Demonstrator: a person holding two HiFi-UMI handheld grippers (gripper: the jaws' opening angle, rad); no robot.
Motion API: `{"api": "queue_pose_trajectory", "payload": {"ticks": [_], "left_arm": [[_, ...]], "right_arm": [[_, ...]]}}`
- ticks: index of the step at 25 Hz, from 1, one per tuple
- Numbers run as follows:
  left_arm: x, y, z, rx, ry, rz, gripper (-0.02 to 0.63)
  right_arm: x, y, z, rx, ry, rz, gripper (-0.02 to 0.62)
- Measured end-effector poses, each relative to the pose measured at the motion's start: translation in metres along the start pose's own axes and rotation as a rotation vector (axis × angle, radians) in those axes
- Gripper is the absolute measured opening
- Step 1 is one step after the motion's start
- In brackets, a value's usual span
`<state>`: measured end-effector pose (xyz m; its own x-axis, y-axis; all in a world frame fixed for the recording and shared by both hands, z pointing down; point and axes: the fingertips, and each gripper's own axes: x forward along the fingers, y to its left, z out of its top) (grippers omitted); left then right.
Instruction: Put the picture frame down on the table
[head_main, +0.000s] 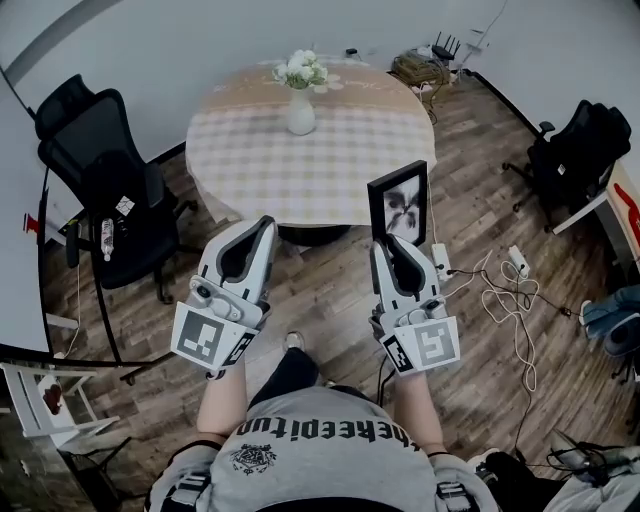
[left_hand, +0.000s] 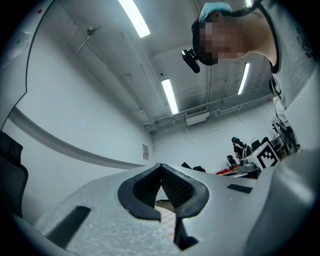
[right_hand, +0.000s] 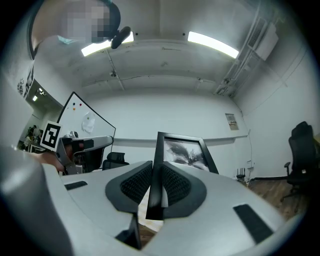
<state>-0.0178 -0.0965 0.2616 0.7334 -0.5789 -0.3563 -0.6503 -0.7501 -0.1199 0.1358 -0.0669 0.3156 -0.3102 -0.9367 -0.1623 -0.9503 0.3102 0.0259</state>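
A black picture frame (head_main: 399, 203) with a grey print is held upright in the air, in front of the round table's (head_main: 340, 150) near right edge. My right gripper (head_main: 393, 245) is shut on its lower edge. In the right gripper view the frame (right_hand: 182, 151) stands up between the two dark pads (right_hand: 131, 184). My left gripper (head_main: 248, 240) hangs to the left of it, shut with nothing in it; its tips (left_hand: 161, 167) meet in the left gripper view.
A checked cloth covers the table, with a white vase of flowers (head_main: 301, 95) near its far middle. Black office chairs stand at left (head_main: 110, 190) and right (head_main: 580, 150). A power strip and cables (head_main: 500, 285) lie on the wooden floor.
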Motion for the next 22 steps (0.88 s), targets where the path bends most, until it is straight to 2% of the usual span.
{"api": "queue_pose_trajectory", "payload": {"ticks": [13, 22], "left_arm": [[0.045, 0.085, -0.024, -0.022, -0.025, -0.062, 0.015], [0.055, 0.12, -0.041, -0.04, -0.024, -0.1, 0.015]], "right_arm": [[0.09, -0.009, -0.013, -0.012, -0.005, -0.065, 0.066], [0.125, -0.003, -0.026, -0.014, 0.001, -0.101, 0.066]]}}
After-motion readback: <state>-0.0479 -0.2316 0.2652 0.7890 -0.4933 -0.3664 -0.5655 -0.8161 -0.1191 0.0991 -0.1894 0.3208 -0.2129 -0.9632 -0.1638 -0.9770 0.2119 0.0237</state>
